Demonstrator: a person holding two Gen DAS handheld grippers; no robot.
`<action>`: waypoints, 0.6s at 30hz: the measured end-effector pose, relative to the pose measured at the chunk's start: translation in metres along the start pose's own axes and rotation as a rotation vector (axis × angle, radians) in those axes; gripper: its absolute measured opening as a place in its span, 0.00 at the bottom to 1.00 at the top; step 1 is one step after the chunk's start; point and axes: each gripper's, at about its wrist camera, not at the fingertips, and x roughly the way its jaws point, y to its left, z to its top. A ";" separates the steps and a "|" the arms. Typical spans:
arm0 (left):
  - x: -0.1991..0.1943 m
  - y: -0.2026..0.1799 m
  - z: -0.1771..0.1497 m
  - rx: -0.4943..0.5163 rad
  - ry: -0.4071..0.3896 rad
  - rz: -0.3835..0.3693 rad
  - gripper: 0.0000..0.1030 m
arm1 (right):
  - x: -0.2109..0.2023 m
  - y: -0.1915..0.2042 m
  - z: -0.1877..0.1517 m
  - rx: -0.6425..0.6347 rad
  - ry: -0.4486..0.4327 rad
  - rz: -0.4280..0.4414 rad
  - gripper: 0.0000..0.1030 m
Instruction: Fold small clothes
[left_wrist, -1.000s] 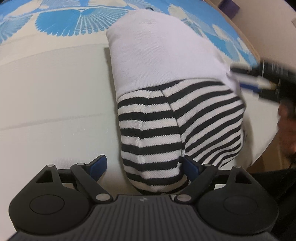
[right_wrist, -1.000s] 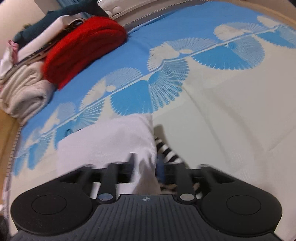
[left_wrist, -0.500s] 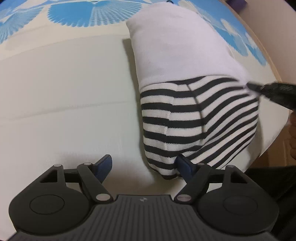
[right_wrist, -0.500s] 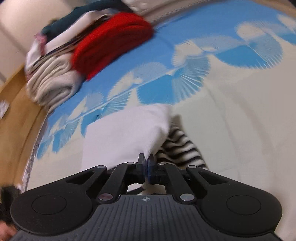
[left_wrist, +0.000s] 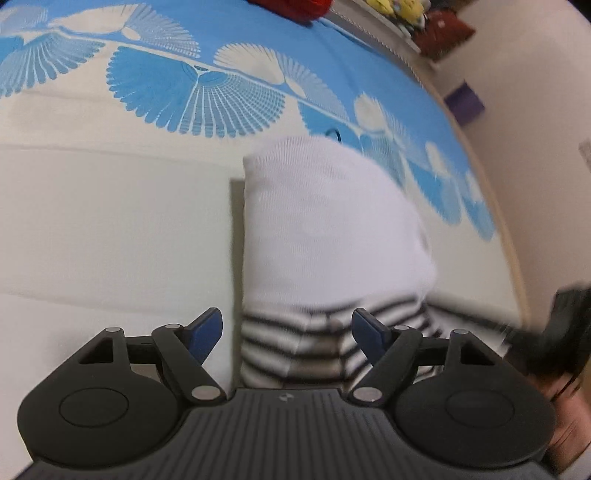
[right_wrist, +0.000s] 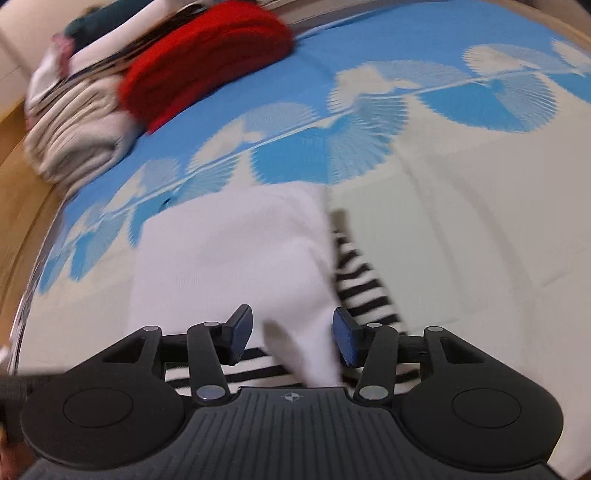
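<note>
The garment (left_wrist: 332, 236), white half laid over striped as a finished fold, is left flat on the bed (left_wrist: 110, 229), the left gripper (left_wrist: 288, 332) being held wide and empty while the right gripper (right_wrist: 291, 332), just reopened, grips nothing.

I saw a soft, finely ribbed white-and-striped knit garment (left_wrist: 332, 236) on a matt woven printed bedcover (left_wrist: 110, 221); at ten o'clock lay a fuzzy red fabric bundle (right_wrist: 207, 62).
</note>
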 end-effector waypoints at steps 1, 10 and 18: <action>0.005 0.002 0.004 -0.022 -0.001 -0.016 0.79 | 0.009 0.004 -0.002 -0.039 0.050 -0.027 0.42; 0.054 0.028 0.046 -0.193 0.015 -0.064 0.86 | 0.016 -0.005 0.004 0.001 0.040 -0.143 0.43; 0.098 0.047 0.051 -0.327 0.044 -0.189 0.87 | 0.043 -0.020 0.009 0.094 0.094 -0.161 0.64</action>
